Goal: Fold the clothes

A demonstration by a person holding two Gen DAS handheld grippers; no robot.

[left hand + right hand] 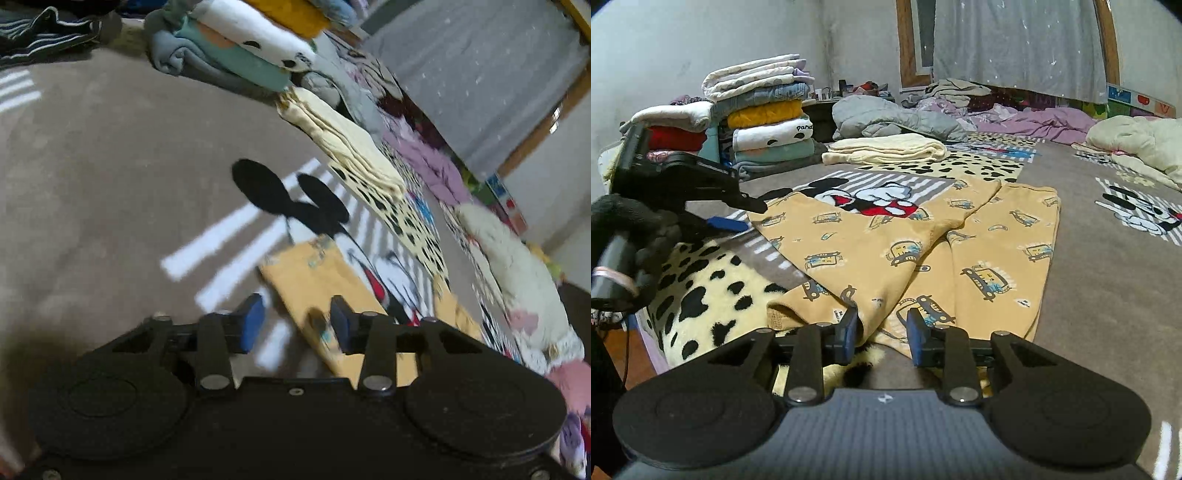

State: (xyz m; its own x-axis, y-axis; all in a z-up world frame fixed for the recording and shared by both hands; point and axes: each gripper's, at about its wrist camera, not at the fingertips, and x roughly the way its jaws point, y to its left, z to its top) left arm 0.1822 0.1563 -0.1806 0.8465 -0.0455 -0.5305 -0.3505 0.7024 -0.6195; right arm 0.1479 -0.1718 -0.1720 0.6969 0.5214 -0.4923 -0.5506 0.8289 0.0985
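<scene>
The yellow trousers [923, 251] are lying spread on the blanket [1108, 258], directly ahead of the right gripper [881, 330], with the two legs extending away from it and the waistband nearest its fingers. The right gripper is being held with its jaws apart; nothing is clamped, though the waistband edge is lying between or just under the pads. The left gripper [295, 323] is likewise being held with jaws parted and empty, positioned beside one trouser leg end. No fold is judged to have been made in this garment yet. A stack of folded clothes [768, 110] is standing well beyond the left gripper, and a folded cream item [886, 147] is lying farther ahead. Unfolded laundry [1015, 114] is being left at the far side.
</scene>
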